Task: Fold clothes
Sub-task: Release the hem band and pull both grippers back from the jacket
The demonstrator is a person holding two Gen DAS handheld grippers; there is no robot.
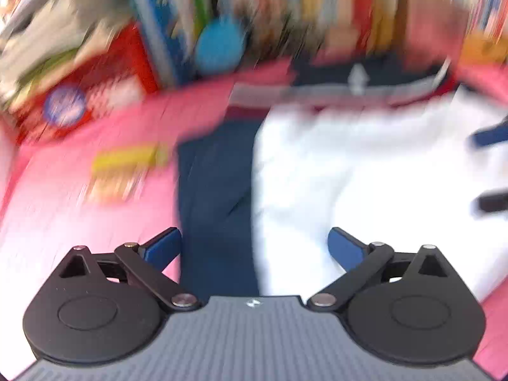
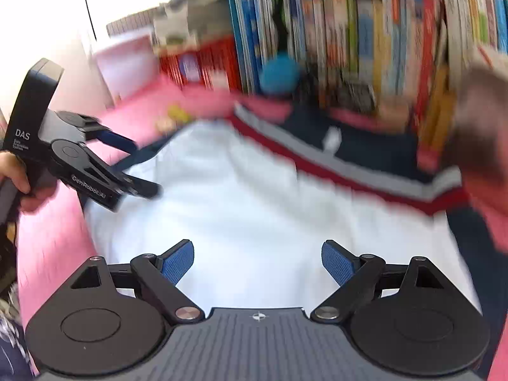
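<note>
Currently both views are motion-blurred. Left tool (image 1: pixel 255 247): jaws spread wide, nothing between the blue pads; it hangs above the garment (image 1: pixel 349 171), over the seam where the navy sleeve (image 1: pixel 216 184) meets the white body. Right tool (image 2: pixel 257 262): jaws likewise wide apart and empty, hovering over the white panel of the garment (image 2: pixel 254 209). Garment lies spread on the pink surface (image 1: pixel 79 228), white body toward the cameras, red-and-grey stripe (image 2: pixel 365 174) and navy section toward the far side. In the right wrist view the left tool (image 2: pixel 139 165) appears side-on at the garment's left edge, held in the person's left hand (image 2: pixel 19 177). Row of upright books (image 2: pixel 381 47) stands behind the garment; blue round object (image 2: pixel 279 74) and red box (image 1: pixel 85 92) sit beside them. Small yellow item (image 1: pixel 127 165) lies on the pink surface, left of the sleeve.
</note>
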